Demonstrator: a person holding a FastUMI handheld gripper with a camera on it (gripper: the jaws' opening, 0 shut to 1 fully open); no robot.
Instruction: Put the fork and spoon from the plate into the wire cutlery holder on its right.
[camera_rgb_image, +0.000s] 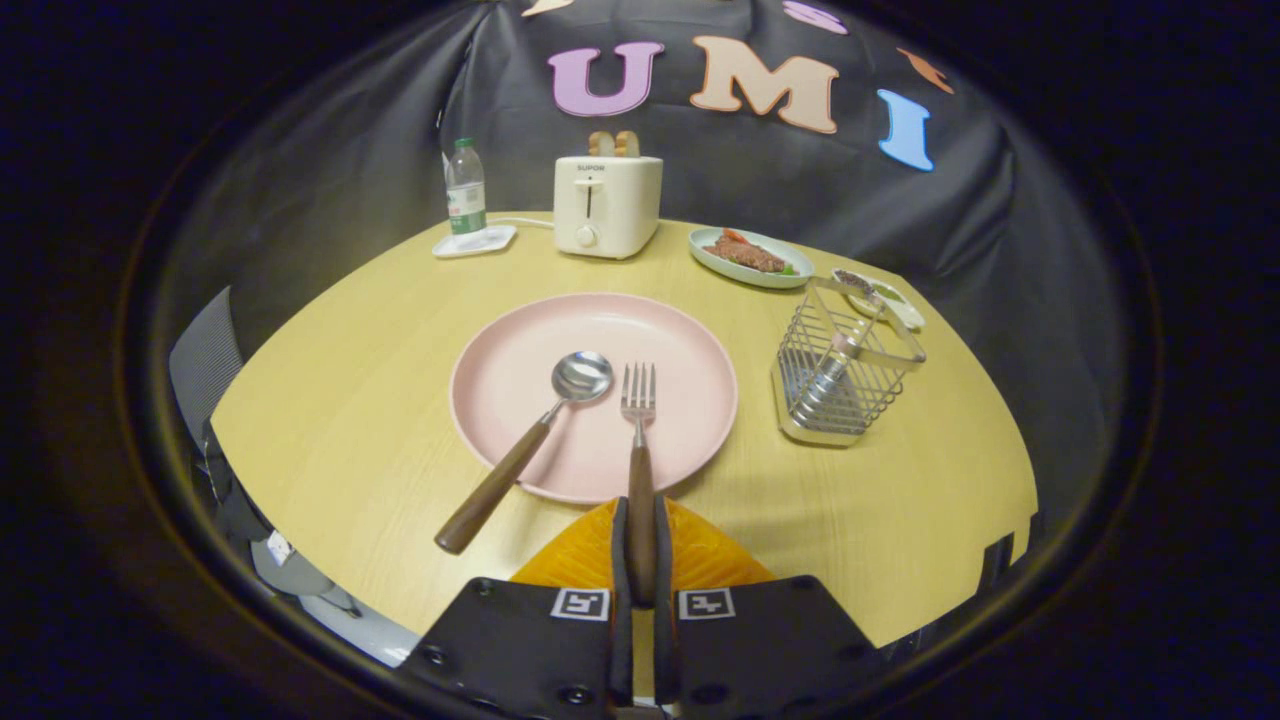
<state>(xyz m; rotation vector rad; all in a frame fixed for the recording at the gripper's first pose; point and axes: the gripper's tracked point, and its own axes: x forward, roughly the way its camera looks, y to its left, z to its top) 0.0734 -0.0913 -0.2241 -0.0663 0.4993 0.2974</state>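
A pink plate (500, 350) lies in the middle of the round wooden table. A fork (638, 400) with a brown wooden handle rests on it, tines pointing away, its handle running back over the near rim. My gripper (641, 540) is shut on that handle, both fingers pressing its sides. Left of the fork lies a spoon (560, 400), bowl on the plate, its wooden handle angled out over the rim toward the near left. The wire cutlery holder (845, 375) stands to the right of the plate, tilted in this view, with a metal utensil inside.
Beyond the plate stands a white toaster (607, 205) holding bread. A water bottle (465, 190) on a small white tray sits to its left. A dish of food (750, 257) and a small dish (880, 295) lie behind the holder.
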